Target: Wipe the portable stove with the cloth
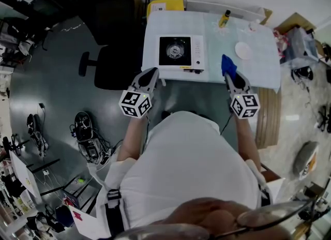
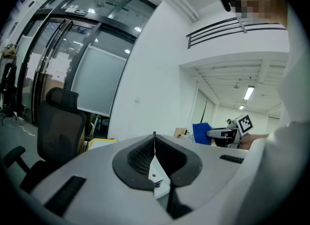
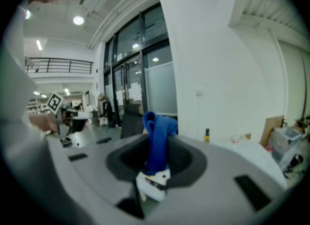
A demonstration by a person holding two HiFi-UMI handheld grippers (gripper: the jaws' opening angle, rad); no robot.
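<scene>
Right gripper pinches the cloth; left gripper closed, empty. Bunched cloth may slip when dragged across the stove ahead-left.

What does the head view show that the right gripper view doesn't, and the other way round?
Only the head view shows the stove on the table, with a white dish to its right. Only the right gripper view shows, close up, the right hand-held gripper with its jaws clamped on the cloth, plus tall glass walls behind. Both show the blue cloth in that gripper and a small bottle at the table's far edge.
</scene>
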